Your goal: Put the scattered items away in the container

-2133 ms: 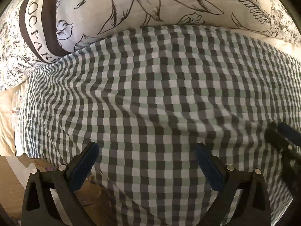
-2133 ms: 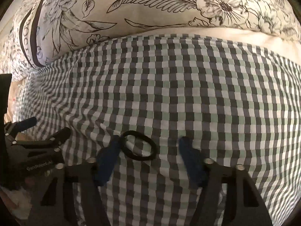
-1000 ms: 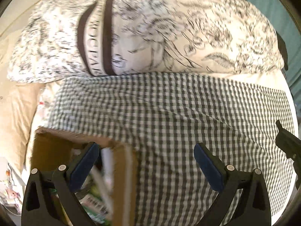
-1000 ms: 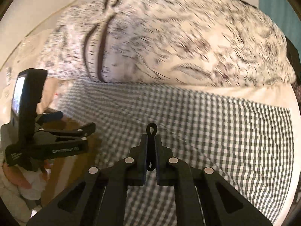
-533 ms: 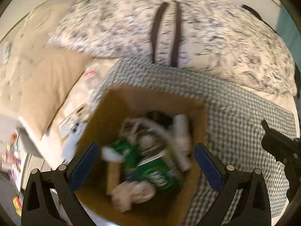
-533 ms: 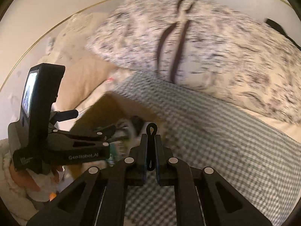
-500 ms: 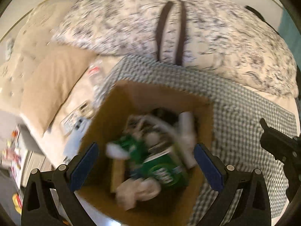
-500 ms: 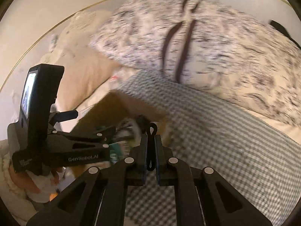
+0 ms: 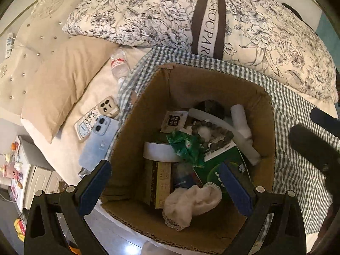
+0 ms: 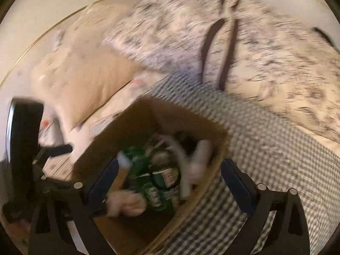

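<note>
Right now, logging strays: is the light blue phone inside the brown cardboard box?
No, the light blue phone lies on the bed beside the brown cardboard box.

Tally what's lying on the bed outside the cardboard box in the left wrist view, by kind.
Phones: 2, a cream-cased phone and a light blue phone
Plastic bottle: 1
Pillows: 2, a beige pillow and a floral pillow
Total: 5
</note>
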Tool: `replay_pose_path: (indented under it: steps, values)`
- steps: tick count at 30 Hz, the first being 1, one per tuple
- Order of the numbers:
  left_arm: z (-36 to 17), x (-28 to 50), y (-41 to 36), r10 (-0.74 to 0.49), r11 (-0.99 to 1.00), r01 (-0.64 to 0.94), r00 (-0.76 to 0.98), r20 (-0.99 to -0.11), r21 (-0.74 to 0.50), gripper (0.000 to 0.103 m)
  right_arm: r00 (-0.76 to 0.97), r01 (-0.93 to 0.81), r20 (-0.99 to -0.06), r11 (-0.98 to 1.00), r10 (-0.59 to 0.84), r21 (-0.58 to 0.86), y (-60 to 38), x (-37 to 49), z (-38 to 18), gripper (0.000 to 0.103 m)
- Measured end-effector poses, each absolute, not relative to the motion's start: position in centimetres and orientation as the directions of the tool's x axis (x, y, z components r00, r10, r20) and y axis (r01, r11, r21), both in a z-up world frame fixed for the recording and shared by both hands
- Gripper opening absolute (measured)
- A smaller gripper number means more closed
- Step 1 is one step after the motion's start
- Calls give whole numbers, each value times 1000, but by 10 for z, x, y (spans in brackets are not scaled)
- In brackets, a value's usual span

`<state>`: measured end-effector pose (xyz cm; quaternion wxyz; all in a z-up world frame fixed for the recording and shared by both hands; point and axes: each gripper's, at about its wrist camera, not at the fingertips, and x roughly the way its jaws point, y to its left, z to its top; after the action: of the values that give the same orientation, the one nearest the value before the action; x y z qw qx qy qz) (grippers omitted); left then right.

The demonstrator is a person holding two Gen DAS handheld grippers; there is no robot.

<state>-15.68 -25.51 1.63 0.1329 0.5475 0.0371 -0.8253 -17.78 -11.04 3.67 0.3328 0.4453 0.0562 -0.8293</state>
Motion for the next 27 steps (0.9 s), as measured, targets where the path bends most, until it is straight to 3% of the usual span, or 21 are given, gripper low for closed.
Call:
replay_pose_path:
  steps: [7,15,21,27]
  values:
    - [15,-156,-214,-119,-982,181,-411,-904,47,103,-459,501,-774,-846,-436,180,-57,-173,38,98]
    - [27,-153,-144,-5,-997,68,-492,-870,-32,103,-569,209,-797,-973,-203,98,51,-147,38,102]
    - [32,-157,-108,38,-999,-17,-507,-861,-34,103,-538,15,-838,-995,-93,101,110,-131,22,103]
    - [28,-160,-100,39,-999,-38,-491,-870,-24,103,-517,-47,-853,-993,-67,106,129,-130,17,103]
